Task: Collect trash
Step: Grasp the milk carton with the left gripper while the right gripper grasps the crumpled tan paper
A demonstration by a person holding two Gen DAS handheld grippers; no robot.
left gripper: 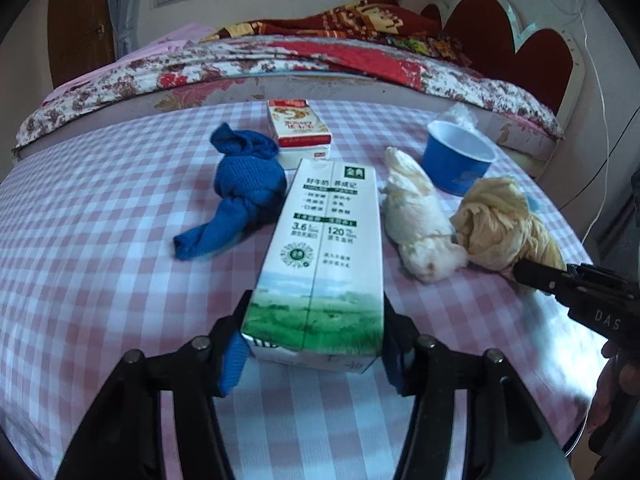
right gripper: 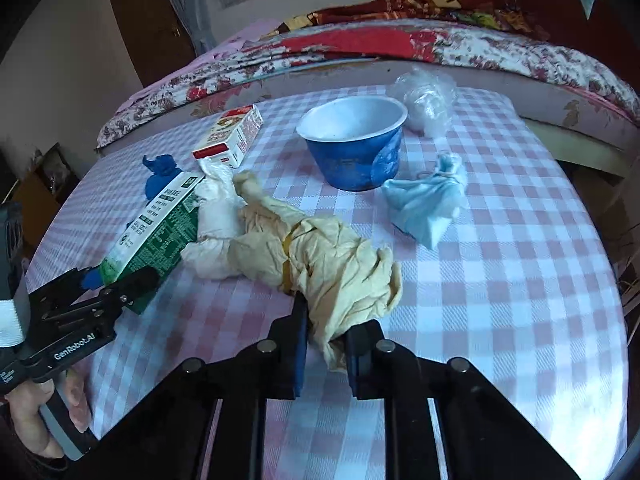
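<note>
Claw pads [left gripper: 232, 364] half-hidden behind carton [left gripper: 320, 256]

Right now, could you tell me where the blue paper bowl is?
In the right wrist view, the blue paper bowl stands upright at the table's far centre, between the small red-and-white carton and the crumpled clear plastic bag.

Two cartons [left gripper: 320, 248], one cup [right gripper: 354, 144], perhaps five wads [right gripper: 320, 264]
</note>
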